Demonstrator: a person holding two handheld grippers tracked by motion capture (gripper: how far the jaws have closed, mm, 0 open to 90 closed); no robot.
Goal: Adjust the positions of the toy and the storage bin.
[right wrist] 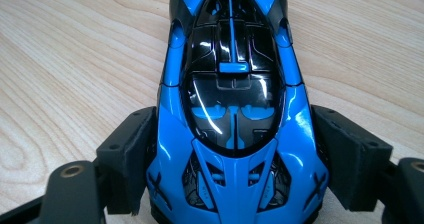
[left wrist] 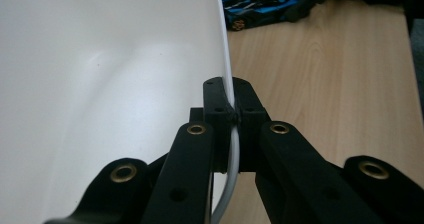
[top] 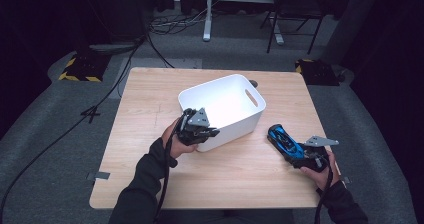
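The work surface is a light wooden table (top: 150,174) standing on grey carpet in a dark room, with cables and a chair beyond its far edge.

**Left gripper.** Your left gripper (top: 200,129) is closed on the near wall of the white bin (top: 225,96). In the left gripper view, the thin rim of the bin (left wrist: 227,59) runs straight between the two pads, one pad inside the wall and one outside. This grip appears intended to steady the bin so that it does not slide or tip when something is dropped into it.

**Right gripper.** Your right gripper (top: 295,154) is clamped across the body of the blue toy car (top: 282,139), which lies on the table to the right of the bin and apart from it. In the right gripper view, the pads press both flanks of the car (right wrist: 232,134) near one end, with its length pointing away from you. Holding it across the narrow width gives the flat pads two roughly parallel sides to bear on.

**Likely step.** The car is gripped but appears to rest on the wood. Lift it clear of the bin's rim before you carry it over the opening.
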